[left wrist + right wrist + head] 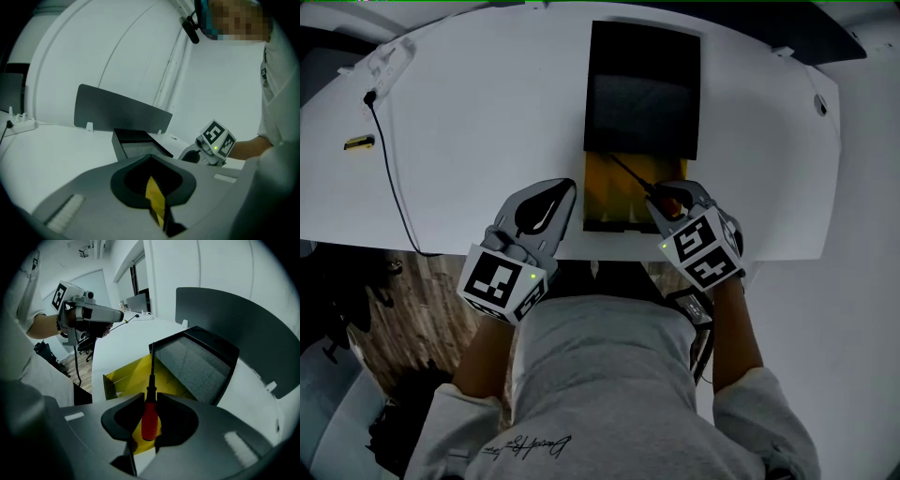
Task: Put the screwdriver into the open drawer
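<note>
Right gripper view: right gripper tight on screwdriver (tip indistinct), left gripper closed.

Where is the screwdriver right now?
In the head view, just right of centre: the screwdriver is held in the right gripper, shaft over the open yellow drawer.

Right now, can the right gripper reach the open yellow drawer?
Probably yes: the right gripper, holding the screwdriver, hangs right at the open drawer, with nothing in the way.
</note>
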`<state>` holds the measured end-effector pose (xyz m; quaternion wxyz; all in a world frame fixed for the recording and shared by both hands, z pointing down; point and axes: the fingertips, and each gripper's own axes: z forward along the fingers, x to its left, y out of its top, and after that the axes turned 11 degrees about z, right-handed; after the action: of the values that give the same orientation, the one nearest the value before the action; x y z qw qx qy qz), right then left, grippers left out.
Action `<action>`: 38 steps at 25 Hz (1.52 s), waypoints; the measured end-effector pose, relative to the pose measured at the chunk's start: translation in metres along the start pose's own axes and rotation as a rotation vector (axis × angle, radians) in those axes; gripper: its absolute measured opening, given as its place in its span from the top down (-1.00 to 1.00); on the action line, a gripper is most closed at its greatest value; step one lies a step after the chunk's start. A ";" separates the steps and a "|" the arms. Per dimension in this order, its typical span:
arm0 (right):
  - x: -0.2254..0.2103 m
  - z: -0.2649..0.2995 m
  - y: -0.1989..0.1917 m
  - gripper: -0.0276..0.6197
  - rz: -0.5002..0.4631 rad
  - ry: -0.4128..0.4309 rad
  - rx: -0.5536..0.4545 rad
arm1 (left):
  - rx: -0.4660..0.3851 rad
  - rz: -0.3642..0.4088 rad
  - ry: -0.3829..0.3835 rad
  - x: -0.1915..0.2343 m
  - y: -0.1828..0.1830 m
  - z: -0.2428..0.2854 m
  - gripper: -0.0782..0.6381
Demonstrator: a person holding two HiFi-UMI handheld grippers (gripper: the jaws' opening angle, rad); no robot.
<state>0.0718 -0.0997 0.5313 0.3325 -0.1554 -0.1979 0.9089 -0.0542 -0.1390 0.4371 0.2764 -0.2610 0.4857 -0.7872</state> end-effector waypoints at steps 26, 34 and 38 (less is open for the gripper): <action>-0.006 0.047 -0.015 0.60 -0.049 0.003 0.174 | 0.010 -0.048 0.026 0.021 -0.028 0.004 0.78; -0.005 0.059 -0.017 0.60 -0.059 0.001 0.219 | 0.022 -0.064 0.040 0.026 -0.037 -0.001 0.78; -0.006 0.061 -0.016 0.60 -0.069 -0.005 0.238 | 0.028 -0.060 0.048 0.029 -0.039 -0.003 0.78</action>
<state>0.0592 -0.1077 0.5933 0.3792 -0.1056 -0.0946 0.9144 -0.0840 -0.1422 0.4752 0.2446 -0.2526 0.4733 -0.8077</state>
